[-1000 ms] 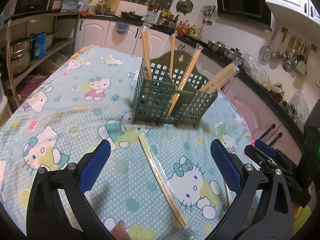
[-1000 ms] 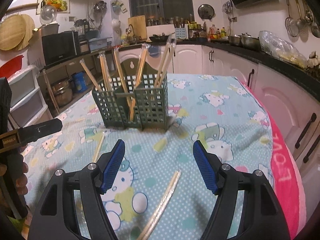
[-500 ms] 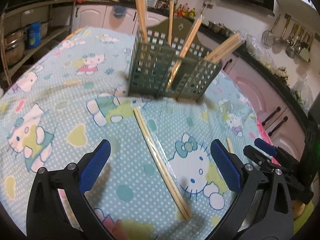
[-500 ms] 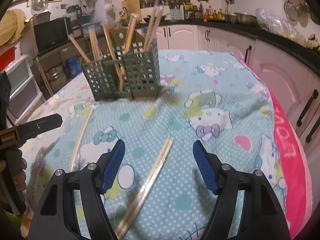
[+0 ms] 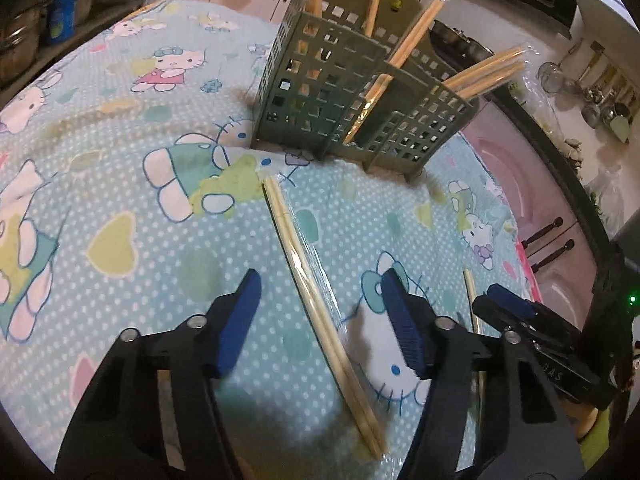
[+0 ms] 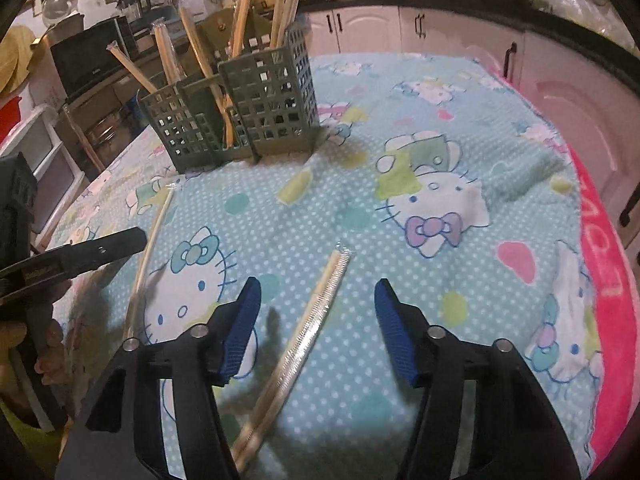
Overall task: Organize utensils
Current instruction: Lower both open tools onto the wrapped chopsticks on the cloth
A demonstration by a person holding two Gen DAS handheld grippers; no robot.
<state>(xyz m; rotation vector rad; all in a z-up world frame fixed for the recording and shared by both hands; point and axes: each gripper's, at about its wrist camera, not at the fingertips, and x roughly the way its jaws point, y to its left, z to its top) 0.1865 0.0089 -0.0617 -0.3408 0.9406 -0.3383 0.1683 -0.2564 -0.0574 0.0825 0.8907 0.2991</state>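
Several wrapped chopstick pairs already stand in the caddy (image 5: pixel 360 92) beyond both grippers, while two pairs (image 5: pixel 320 296) (image 6: pixel 304 324) remain on the tabletop (image 6: pixel 400 280), each between spread, just-closing fingers (image 5: pixel 240 320) (image 6: pixel 394 328) touching nothing.

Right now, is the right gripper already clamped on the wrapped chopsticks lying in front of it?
No. The right gripper straddles the wrapped chopsticks with clear gaps to both pads.
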